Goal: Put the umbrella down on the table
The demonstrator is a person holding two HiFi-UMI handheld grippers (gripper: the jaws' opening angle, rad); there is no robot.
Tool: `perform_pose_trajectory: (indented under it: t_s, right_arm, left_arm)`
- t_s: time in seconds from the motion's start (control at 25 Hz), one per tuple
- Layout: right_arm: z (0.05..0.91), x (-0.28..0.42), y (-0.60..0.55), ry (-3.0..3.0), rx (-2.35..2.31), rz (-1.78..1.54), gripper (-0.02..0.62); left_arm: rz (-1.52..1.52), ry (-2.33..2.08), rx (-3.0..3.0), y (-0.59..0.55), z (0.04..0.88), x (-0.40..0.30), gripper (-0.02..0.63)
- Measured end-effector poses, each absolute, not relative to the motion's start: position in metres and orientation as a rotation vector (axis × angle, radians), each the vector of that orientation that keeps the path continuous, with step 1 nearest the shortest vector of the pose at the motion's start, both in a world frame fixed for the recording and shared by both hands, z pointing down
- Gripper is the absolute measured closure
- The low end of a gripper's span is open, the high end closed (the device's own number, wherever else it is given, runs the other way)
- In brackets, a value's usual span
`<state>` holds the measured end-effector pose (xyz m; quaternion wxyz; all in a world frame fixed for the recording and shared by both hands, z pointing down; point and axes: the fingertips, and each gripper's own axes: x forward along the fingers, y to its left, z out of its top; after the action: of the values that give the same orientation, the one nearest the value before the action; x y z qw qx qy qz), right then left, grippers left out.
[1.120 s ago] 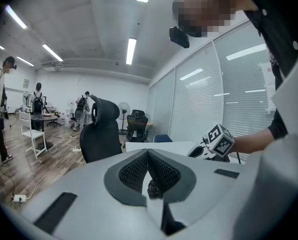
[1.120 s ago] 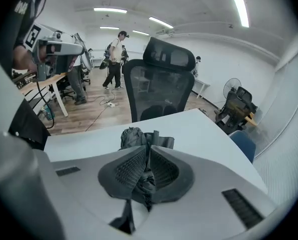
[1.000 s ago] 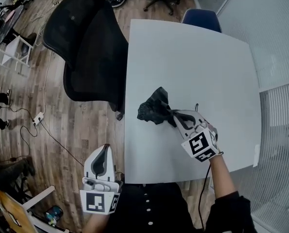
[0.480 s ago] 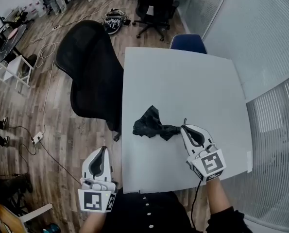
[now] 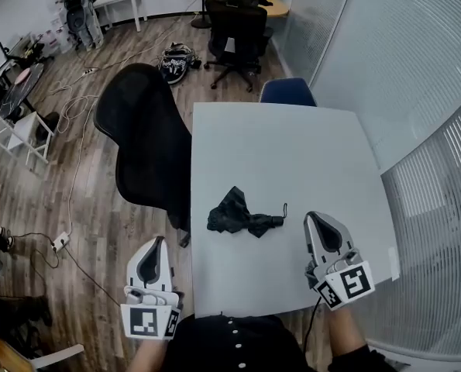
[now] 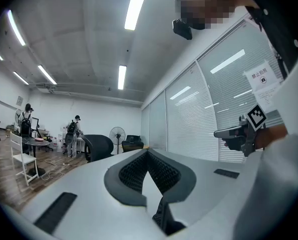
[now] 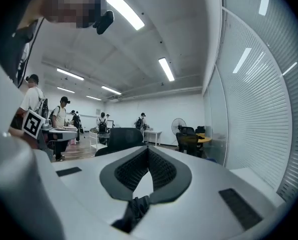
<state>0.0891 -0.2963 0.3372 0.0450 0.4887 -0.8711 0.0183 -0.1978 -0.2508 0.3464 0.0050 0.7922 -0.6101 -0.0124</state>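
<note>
Head view shows the folded black umbrella [image 5: 242, 220] lying flat on the white surface [image 5: 292, 149]. It sits in the near half, a little left of the middle. Its bunched canopy points toward the left edge and its slim handle end points right. Nothing touches it, and no part of it hangs over an edge.

Your right hand-held gripper [image 5: 318, 218] is to the right of the handle end, near it but clearly apart, above the near right part of the surface. Right gripper view shows its two jaws brought together at the tips, with nothing caught between the ribbed pads [image 7: 161, 170]; beyond them you see only the room.

Your left hand-held gripper [image 5: 156, 242] is off the near left corner of the surface, over the wooden floor, and well apart from the umbrella. Left gripper view shows its jaws closed on each other in the same way and holding nothing.

Judging from how things lie, the task looks finished: the umbrella is down, at rest and let go. I see no step left for you, unless you want it placed more squarely. Both tools are already clear of it.
</note>
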Motion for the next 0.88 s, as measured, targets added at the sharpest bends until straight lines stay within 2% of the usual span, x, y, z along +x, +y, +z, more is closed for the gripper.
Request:
perform_pose_trajectory:
  t_s: [0.88]
  right_arm:
    - [0.314, 0.167, -0.251, -2.512, 1.961, -0.022, 0.566]
  left_arm:
    - [-0.118, -2.073, 2.467, -0.235, 0.312, -0.235, 0.592]
